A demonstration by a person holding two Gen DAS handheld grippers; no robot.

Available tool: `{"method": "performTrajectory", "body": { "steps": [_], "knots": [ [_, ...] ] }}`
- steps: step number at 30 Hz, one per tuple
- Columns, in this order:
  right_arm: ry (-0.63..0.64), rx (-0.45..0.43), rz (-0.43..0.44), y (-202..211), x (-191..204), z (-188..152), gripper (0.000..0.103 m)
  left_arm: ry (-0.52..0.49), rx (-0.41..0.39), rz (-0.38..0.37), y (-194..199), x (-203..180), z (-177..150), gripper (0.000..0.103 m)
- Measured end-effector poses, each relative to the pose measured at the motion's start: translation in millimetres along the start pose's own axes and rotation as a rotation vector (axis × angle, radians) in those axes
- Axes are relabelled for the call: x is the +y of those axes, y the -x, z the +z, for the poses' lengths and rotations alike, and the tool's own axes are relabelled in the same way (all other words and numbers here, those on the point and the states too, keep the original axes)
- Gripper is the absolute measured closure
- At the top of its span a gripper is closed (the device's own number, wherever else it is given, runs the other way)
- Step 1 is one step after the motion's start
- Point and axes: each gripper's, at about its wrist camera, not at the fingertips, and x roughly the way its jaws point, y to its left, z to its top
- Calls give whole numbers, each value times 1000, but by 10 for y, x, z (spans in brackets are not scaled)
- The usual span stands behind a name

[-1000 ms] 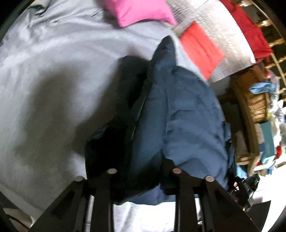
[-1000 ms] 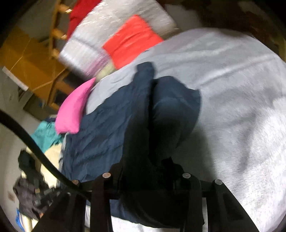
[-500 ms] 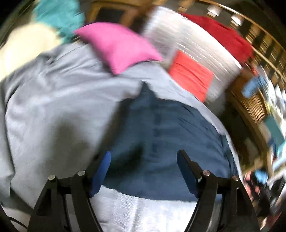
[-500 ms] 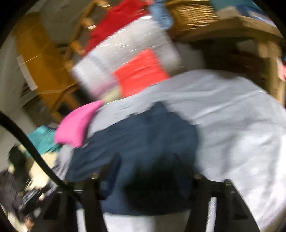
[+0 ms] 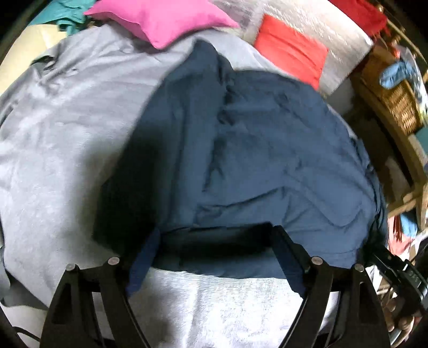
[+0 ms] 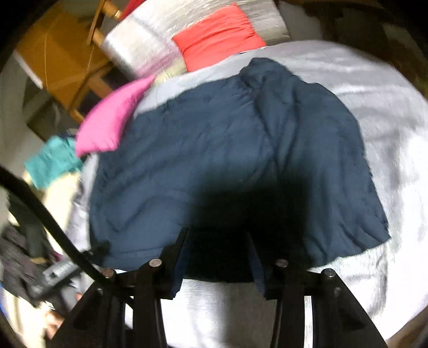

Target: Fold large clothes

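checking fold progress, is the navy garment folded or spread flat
Folded at least once: the navy garment lies doubled on the grey bedsheet, a second layer showing under its near edge. Both hand-held grippers are open, off it.

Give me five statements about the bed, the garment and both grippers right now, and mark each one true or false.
1. The navy garment lies on the grey bedspread. True.
2. The left gripper is clamped shut on the garment. False: its jaws stand open, with nothing pinched between them.
3. A pink pillow lies at the far side of the bed, beyond the garment. True.
4. The right gripper holds the pink pillow. False: its jaws are open and empty, at the garment's near edge.
5. The garment is bright red. False: it is navy; the red thing is a cushion beyond it.
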Motion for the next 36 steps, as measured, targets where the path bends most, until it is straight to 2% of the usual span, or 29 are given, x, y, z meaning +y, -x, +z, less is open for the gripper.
{"method": "performTrajectory", "body": {
  "steps": [4, 8, 9, 12, 19, 22, 24, 26, 27, 28, 33, 36],
  "knots": [
    [-99, -44, 90, 209, -179, -17, 40, 51, -98, 11, 281, 149, -17, 18],
    [-174, -14, 146, 352, -400, -151, 37, 109, -128, 119, 348, 347, -77, 18],
    [-193, -3, 149, 368, -429, -187, 37, 111, -125, 133, 366, 430, -162, 18],
    [-228, 11, 147, 308, -464, -258, 37, 98, -134, 191, 310, 471, -153, 18],
    [-183, -77, 91, 241, -240, -260, 37, -65, -272, 230, 487, 186, -173, 18],
    [-91, -145, 57, 312, -56, -257, 37, -95, -290, 227, 487, 112, -174, 18],
    [-59, -180, 65, 357, 15, -253, 37, -107, -305, 230, 517, 68, -185, 18],
    [-41, -211, 62, 402, 60, -236, 44, -120, -316, 234, 521, 21, -176, 18],
    [-26, -226, 42, 409, 89, -224, 57, -124, -319, 234, 525, 2, -177, 18],
    [-19, -231, 29, 405, 103, -206, 62, -129, -324, 235, 523, -23, -173, 18],
    [-32, -229, 37, 319, 117, -139, 62, -164, -333, 238, 523, -156, -173, 18],
    [-55, -197, 34, 211, 105, -98, 62, -188, -339, 243, 510, -232, -171, 18]
  ]
}}
